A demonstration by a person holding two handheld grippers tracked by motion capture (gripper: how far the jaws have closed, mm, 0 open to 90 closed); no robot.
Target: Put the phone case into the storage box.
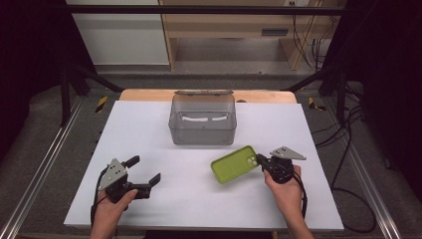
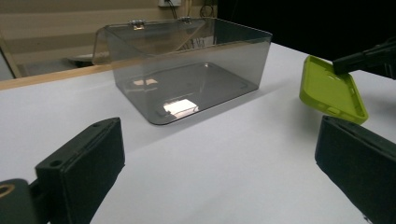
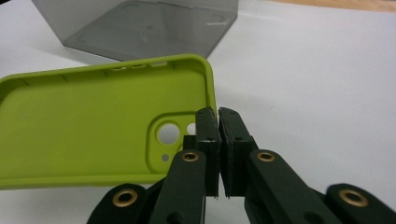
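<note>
While a lime-green phone case (image 1: pixel 234 164) hung tilted just above the white table (image 1: pixel 149 129), apparently off its surface, the right gripper (image 1: pixel 261 160) clamped its short edge, a grey clear box (image 1: pixel 202 121) beyond, the left gripper (image 1: pixel 145 171) wide apart, empty.

In the right gripper view the green phone case (image 3: pixel 93 126) runs off the left edge, and the right gripper (image 3: pixel 218 116) covers the wall it pinches, so the contact itself is hidden. The grey box (image 3: pixel 140 28) there is cut by the top edge. In the left gripper view the left gripper (image 2: pixel 219 154) shows both pads cropped by the frame, and the case's (image 2: pixel 329 88) far corner sits behind a dark jaw.
</note>
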